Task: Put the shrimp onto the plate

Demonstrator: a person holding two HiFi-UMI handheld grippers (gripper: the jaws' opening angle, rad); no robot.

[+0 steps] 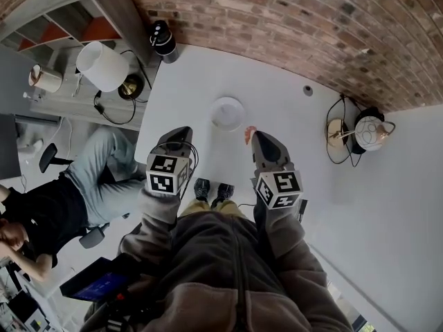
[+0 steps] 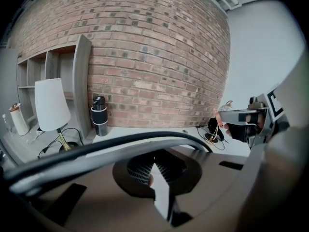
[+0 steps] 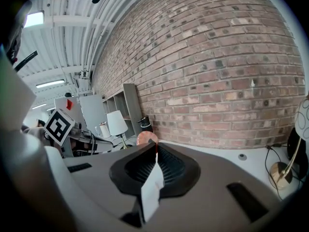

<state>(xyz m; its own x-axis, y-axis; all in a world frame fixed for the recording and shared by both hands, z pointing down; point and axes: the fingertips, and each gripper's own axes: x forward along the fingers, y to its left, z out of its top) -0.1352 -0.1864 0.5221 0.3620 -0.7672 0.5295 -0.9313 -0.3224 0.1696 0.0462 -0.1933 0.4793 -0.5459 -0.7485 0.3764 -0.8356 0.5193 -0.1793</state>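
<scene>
The shrimp [image 1: 248, 134], a small pink-orange piece, is pinched at the very tip of the right gripper [image 1: 254, 137], whose jaws are closed on it. In the right gripper view, the shrimp [image 3: 146, 138] pokes out as a rounded pink lump just past the meeting jaws.

The plate [image 1: 228, 113] is white, round and bare. The shrimp sits just beside it, off its near right edge, and does not overlap it in the head view. We judge the shrimp to be lifted clear of the table, though the height is not readable.

The left gripper [image 1: 181, 131] hovers near the plate's near left side, apart from it. In its own view, the jaws are pressed together and we see nothing held between them.

All of this is above a white table [image 1: 201, 81]. Beyond the plate, a black bottle [image 1: 163, 39] stands at the far left corner against a brick wall [image 1: 277, 19].

We judge the step in hand to be the carry: the shrimp is grasped and not yet on the plate. The next move calls for a short shift forward and leftward until the shrimp is over the plate's middle. Then comes a lowering and an opening of the right jaws.
</scene>
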